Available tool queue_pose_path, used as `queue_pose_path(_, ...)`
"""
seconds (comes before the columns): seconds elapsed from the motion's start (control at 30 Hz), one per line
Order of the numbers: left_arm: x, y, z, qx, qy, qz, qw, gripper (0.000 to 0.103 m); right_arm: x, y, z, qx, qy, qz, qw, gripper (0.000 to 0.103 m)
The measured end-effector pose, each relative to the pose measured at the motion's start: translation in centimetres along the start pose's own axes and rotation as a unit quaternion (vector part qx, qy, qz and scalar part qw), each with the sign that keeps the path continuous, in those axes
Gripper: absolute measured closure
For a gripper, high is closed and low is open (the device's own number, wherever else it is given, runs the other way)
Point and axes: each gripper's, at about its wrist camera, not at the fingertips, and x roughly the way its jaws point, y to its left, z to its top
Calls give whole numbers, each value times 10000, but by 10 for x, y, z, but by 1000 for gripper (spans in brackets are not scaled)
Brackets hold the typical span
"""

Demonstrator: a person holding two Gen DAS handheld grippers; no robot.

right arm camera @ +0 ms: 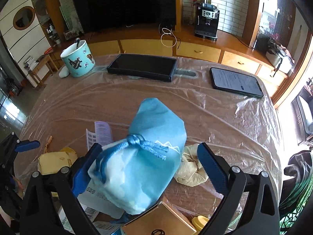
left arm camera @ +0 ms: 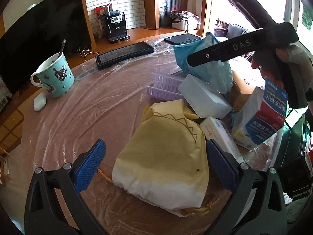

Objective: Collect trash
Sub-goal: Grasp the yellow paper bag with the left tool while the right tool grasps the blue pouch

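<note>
Your left gripper [left arm camera: 154, 166] stands wide open, its pads either side of the yellow drawstring pouch [left arm camera: 164, 164] at the near edge of the table [left arm camera: 78, 107], neither clearly pressing. Judge that pouch soft, light and stuffed: close across its plump middle, not on the loose cord [left arm camera: 197, 211] at its near end.

To its right, your right gripper [right arm camera: 148, 168] is also wide open. The blue drawstring pouch [right arm camera: 148, 156] sits between its pads, brushing the left one and well clear of the right. It looks just as soft and crushable; take it below the knot [right arm camera: 135, 139], where the fabric is full.
</note>
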Motion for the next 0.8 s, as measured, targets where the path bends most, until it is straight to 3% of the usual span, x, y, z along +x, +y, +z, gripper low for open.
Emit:
queue_pose_path(0.5, 34, 18, 11, -31, 393, 50, 9992, 1, 34, -7, 13, 144, 282, -153, 9994, 8)
queue_pose_path(0.8, 42, 11, 17, 334, 358, 378, 9981, 1, 49, -9, 22, 403, 476, -82, 9980, 4)
